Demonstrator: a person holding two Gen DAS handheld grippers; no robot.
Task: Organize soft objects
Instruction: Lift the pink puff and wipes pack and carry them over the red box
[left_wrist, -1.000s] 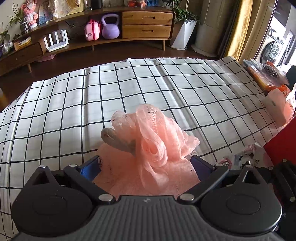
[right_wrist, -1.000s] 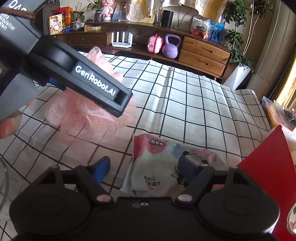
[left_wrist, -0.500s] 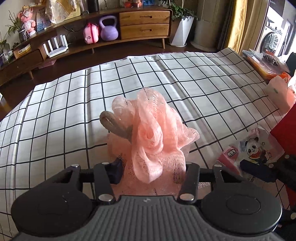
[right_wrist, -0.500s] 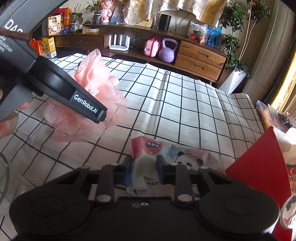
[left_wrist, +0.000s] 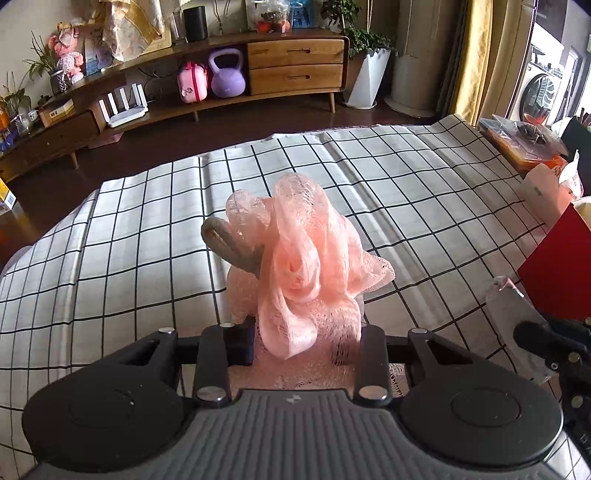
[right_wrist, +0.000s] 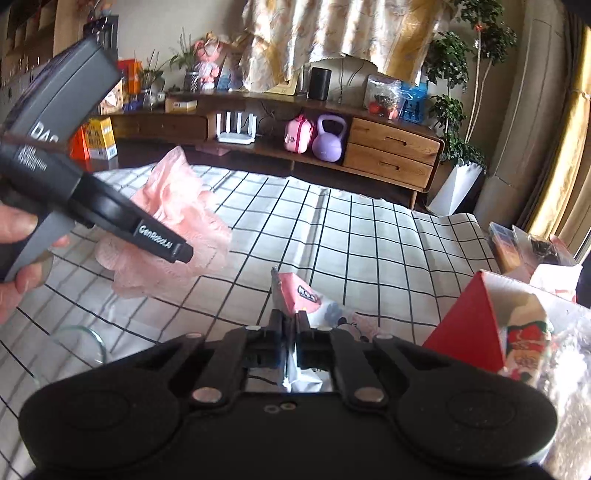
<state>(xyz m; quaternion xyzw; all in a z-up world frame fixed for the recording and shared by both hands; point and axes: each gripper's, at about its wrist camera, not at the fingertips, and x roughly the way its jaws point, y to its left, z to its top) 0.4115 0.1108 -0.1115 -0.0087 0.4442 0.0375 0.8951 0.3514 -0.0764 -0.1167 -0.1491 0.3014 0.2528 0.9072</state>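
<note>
My left gripper (left_wrist: 306, 341) is shut on a pink mesh bath sponge (left_wrist: 299, 258) with a grey loop and holds it above the checked tablecloth (left_wrist: 147, 229). In the right wrist view the sponge (right_wrist: 173, 218) hangs at the left behind the left gripper's body (right_wrist: 110, 214). My right gripper (right_wrist: 290, 334) is shut on a pink and white tissue pack with a panda print (right_wrist: 310, 302), lifted off the cloth. The pack's silvery side (left_wrist: 513, 325) shows at the right of the left wrist view.
A red box (right_wrist: 472, 325) with printed packs stands at the right, and also shows in the left wrist view (left_wrist: 561, 266). A glass bowl rim (right_wrist: 85, 343) is at the lower left. A wooden sideboard (left_wrist: 295, 66) with a purple kettlebell (left_wrist: 225, 74) lies beyond the table.
Both grippers closed, the left on the sponge and the right on the tissue pack. Both then rose, lifting their objects off the cloth.
</note>
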